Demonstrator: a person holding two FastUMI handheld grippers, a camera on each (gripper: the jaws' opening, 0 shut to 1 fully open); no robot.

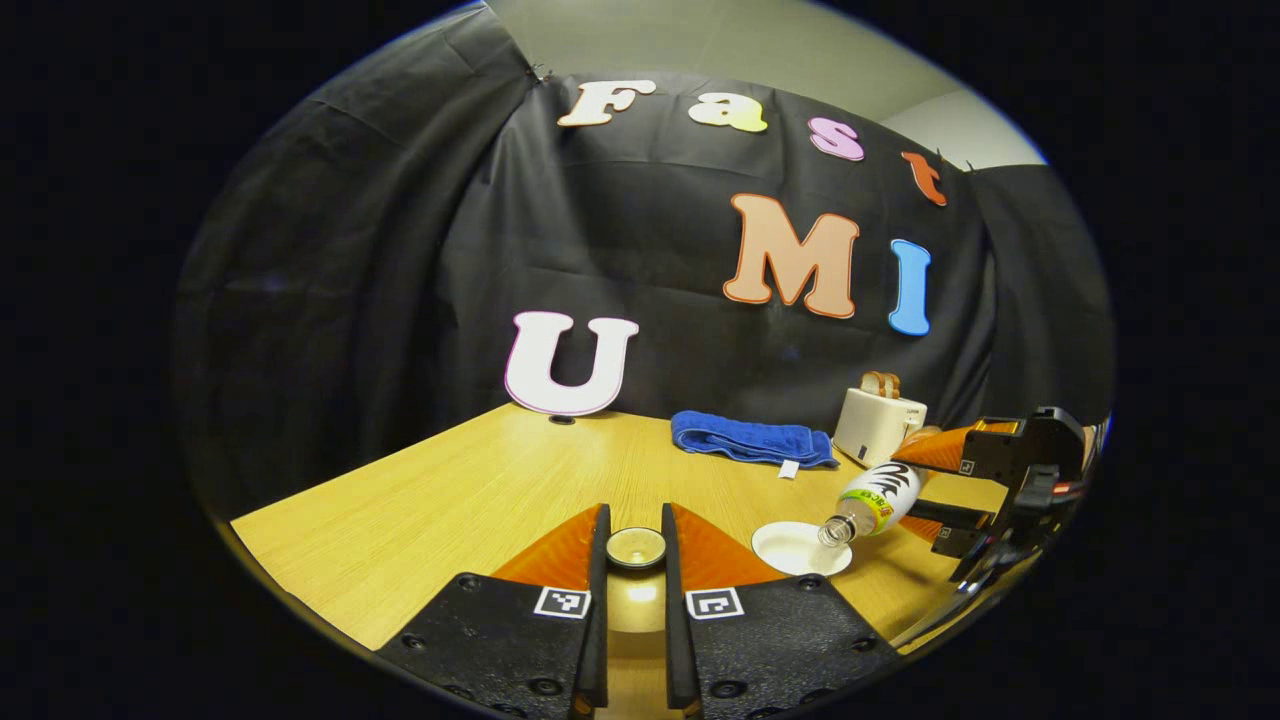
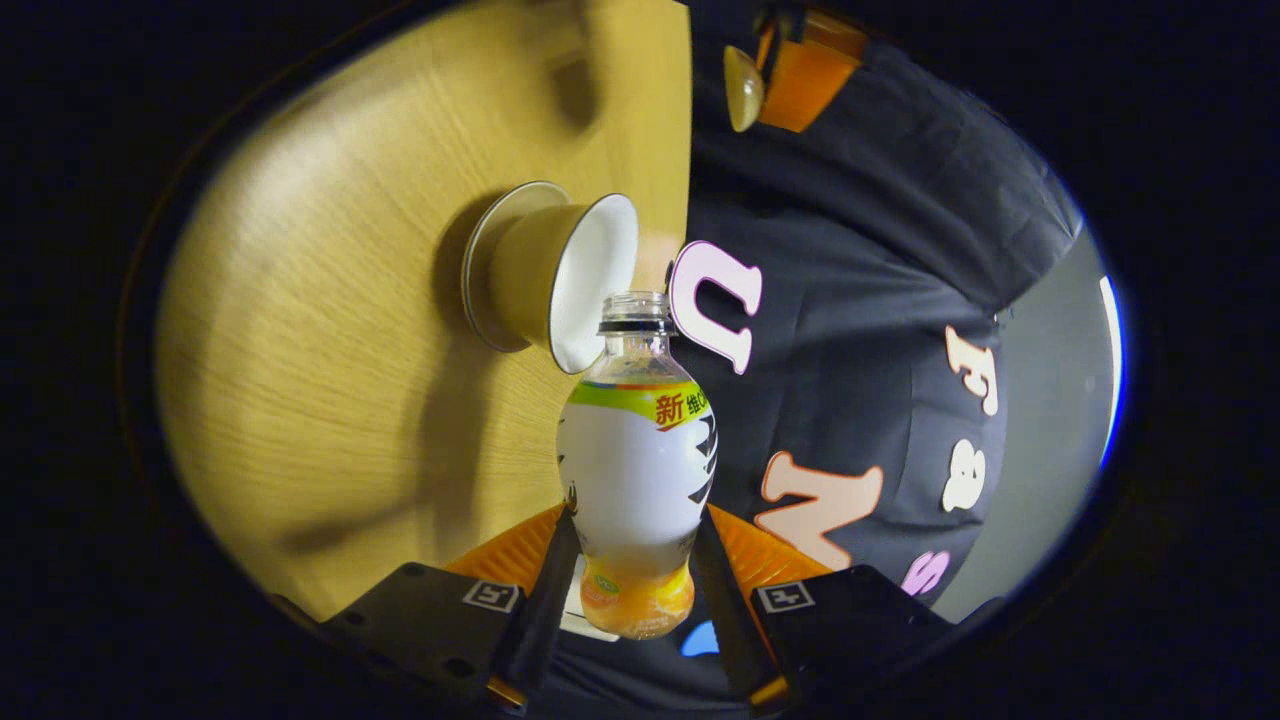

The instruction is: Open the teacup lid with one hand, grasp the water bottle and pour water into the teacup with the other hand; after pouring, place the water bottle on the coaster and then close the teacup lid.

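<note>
On the wooden worktop [image 1: 420,510], in the left gripper view, a folded blue towel [image 1: 752,439] lies by the black cloth wall, and just right of it stands a white toaster [image 1: 880,425] with bread in its slots; neither is in the way of the cup. The left tongs [image 1: 636,548] are nearly closed, both fingers pressing on the small round teacup lid [image 1: 636,547], held up off the worktop. To the right, the white teacup [image 1: 797,547] stands uncovered; whether it holds water I cannot tell. The right tongs [image 2: 634,560] clamp the water bottle [image 2: 637,455] low on its body, tipped over with its uncapped mouth at the cup's rim. In the right gripper view the cup sits on a round saucer [image 2: 478,262].
</note>
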